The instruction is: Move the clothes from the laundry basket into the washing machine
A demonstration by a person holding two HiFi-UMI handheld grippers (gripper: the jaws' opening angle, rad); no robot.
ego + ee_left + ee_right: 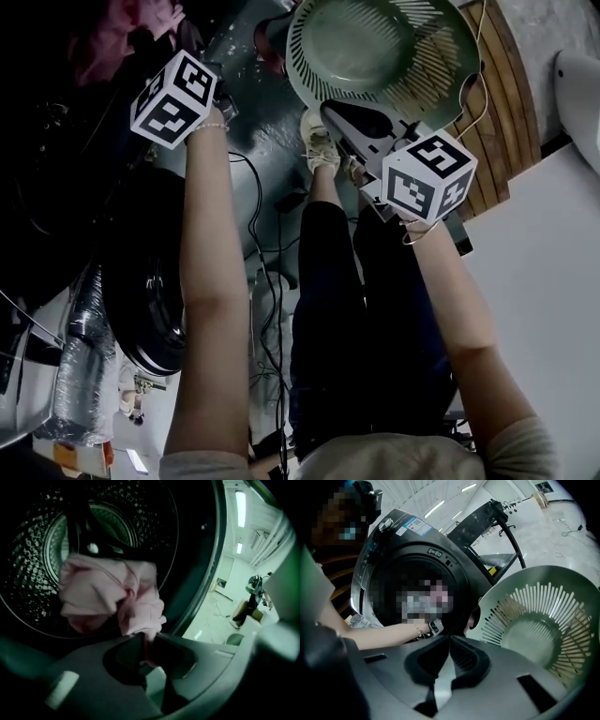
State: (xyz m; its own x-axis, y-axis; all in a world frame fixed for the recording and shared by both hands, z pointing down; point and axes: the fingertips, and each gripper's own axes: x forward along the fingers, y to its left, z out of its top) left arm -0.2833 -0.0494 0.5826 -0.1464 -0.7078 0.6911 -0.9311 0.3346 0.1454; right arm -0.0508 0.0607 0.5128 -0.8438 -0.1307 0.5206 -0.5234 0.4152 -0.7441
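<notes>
A pink garment (110,590) hangs inside the perforated steel drum (28,541) of the washing machine (389,541). My left gripper (149,638) is shut on a fold of it; pink fabric runs down between the jaws. In the head view the left marker cube (173,98) sits at the drum mouth with pink cloth (122,37) beyond it. The green laundry basket (384,47) holds no clothes. My right gripper (449,637) is shut on nothing and points at the basket's rim (497,597). Its cube (427,178) hovers just in front of the basket.
The washer's round door (150,281) stands open below the left arm. Cables (267,281) run over the floor between the door and the person's legs (347,309). Wooden planks (497,122) lie beside the basket. A white surface (553,281) lies at the right.
</notes>
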